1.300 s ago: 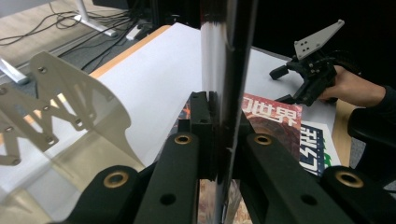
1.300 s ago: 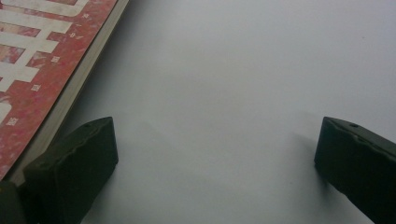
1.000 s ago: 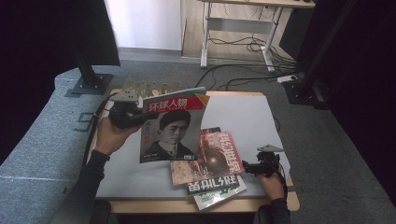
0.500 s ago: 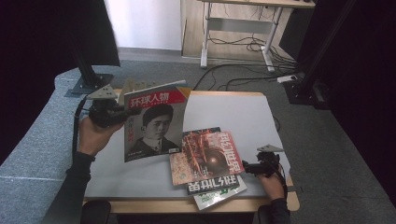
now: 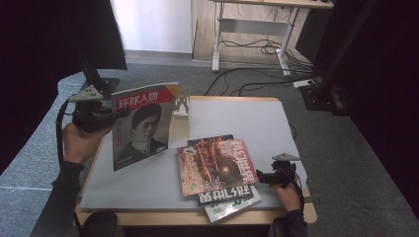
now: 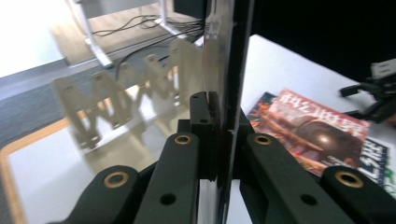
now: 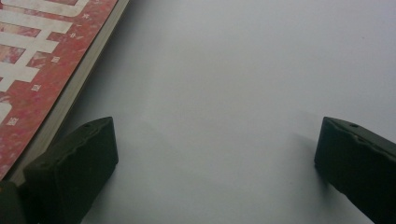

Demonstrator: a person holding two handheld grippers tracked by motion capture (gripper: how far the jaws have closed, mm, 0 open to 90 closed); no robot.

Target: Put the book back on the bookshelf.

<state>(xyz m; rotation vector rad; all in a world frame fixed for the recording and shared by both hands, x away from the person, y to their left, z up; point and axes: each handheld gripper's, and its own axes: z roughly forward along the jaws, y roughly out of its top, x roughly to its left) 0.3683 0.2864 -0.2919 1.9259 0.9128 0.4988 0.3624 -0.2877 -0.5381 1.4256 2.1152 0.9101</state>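
Hiding rack (image 5: 181, 120), magazine (image 5: 141, 126) upright, clamped

high view looks down on the surface (image 5: 257, 118); both gripper views sit close, sharing the red magazine (image 5: 217, 165) (image 6: 317, 133) (image 7: 42, 60).

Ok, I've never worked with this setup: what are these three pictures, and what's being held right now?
No robot arm here: a person holds a hand-held gripper in each hand. The high view looks down on the white table from above. There the left hand-held gripper is clamped on the edge of a portrait magazine, lifting it upright beside a wooden rack. The left gripper view rides on that tool, so the magazine appears edge-on between its jaws. The right hand-held gripper rests open on the table beside a red magazine, which lies atop a green one. The right gripper view looks along its spread jaws.
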